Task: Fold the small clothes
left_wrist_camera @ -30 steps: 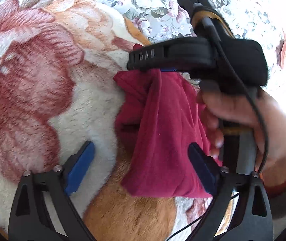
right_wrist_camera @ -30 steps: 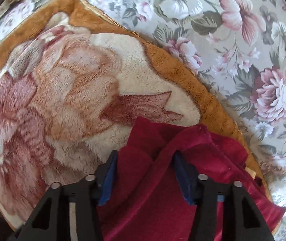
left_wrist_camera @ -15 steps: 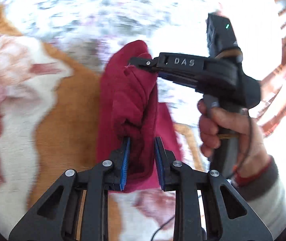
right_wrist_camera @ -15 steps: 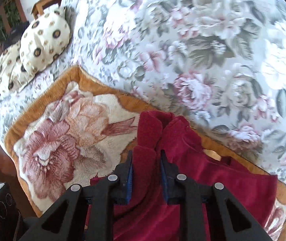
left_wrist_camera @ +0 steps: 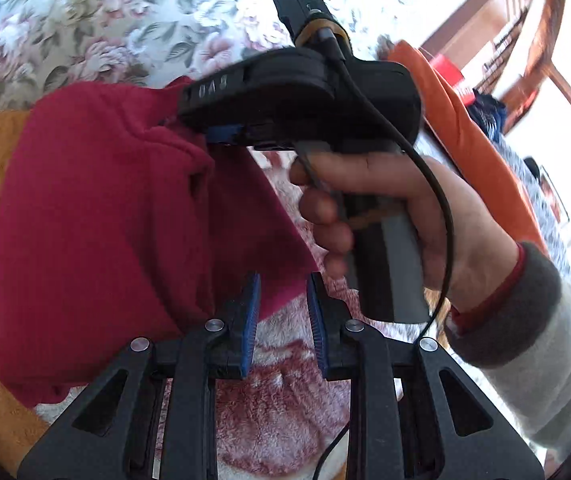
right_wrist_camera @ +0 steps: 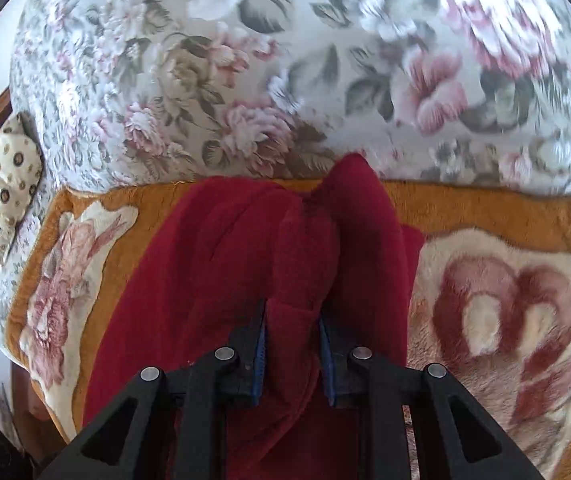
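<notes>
A dark red fleece garment (left_wrist_camera: 105,208) hangs bunched above the plush flowered blanket (left_wrist_camera: 273,412). My left gripper (left_wrist_camera: 283,300) is nearly closed with a corner of the red garment between its blue pads (left_wrist_camera: 251,312). My right gripper (right_wrist_camera: 291,344) is shut on a fold of the same garment (right_wrist_camera: 221,264), which drapes down over the blanket (right_wrist_camera: 505,320). In the left wrist view the right gripper (left_wrist_camera: 197,120) pinches the garment's upper edge, held by a hand (left_wrist_camera: 385,220).
A flowered sofa back (right_wrist_camera: 285,60) rises behind the blanket. A spotted cushion (right_wrist_camera: 5,184) lies at the far left. An orange cloth (left_wrist_camera: 465,120) and wooden chair frames (left_wrist_camera: 545,60) sit at the right in the left wrist view.
Both grippers closed on the garment and lifted it off the blanket. It now hangs between them, and the cameras have swung toward the sofa back.
</notes>
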`<move>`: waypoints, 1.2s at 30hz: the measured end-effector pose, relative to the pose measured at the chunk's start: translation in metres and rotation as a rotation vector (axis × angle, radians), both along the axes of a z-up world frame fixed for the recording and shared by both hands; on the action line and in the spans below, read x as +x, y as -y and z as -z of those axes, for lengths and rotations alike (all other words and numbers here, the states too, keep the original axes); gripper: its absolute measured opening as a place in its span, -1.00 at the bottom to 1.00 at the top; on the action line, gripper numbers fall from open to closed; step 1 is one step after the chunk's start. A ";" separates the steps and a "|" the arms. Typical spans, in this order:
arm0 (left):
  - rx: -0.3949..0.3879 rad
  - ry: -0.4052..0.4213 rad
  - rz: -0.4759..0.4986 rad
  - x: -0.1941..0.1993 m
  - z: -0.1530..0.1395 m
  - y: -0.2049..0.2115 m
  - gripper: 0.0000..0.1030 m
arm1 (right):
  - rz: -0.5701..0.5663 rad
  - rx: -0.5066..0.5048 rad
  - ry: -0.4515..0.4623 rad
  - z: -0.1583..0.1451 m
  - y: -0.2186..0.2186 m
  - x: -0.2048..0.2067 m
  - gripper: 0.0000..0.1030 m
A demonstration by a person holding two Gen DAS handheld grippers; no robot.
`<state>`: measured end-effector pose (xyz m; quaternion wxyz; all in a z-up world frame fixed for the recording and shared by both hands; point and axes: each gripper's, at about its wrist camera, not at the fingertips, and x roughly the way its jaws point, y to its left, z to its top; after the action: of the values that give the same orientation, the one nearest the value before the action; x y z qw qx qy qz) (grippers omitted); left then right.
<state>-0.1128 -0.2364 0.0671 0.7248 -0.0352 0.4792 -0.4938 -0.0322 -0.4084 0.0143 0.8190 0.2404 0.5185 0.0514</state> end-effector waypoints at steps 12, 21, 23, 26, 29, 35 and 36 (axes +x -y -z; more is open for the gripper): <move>0.002 0.126 -0.075 0.009 -0.026 -0.062 -0.31 | 0.045 0.133 0.083 -0.029 0.007 -0.039 0.21; 0.068 -0.002 -0.014 0.006 0.022 -0.027 -0.31 | 0.035 0.022 0.115 -0.018 -0.001 -0.014 -0.67; 0.056 -0.021 0.033 0.003 0.029 -0.017 -0.31 | 0.036 -0.044 0.140 -0.024 0.004 -0.009 -0.68; 0.111 -0.007 0.063 -0.004 0.037 -0.010 -0.31 | 0.022 -0.050 0.062 0.003 0.009 0.006 -0.63; 0.089 -0.042 0.052 0.003 0.038 -0.015 -0.31 | 0.070 0.039 0.097 -0.004 0.024 -0.006 -0.40; 0.020 -0.017 0.015 0.001 0.020 -0.041 -0.31 | 0.089 0.141 0.227 -0.059 0.039 -0.049 -0.30; 0.011 -0.022 0.007 0.002 0.019 -0.045 -0.31 | 0.058 0.147 0.215 -0.060 0.033 -0.049 -0.30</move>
<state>-0.1110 -0.1916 0.0476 0.7179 -0.0350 0.4901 -0.4931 -0.0811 -0.4414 0.0745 0.8510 0.3079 0.4155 0.0912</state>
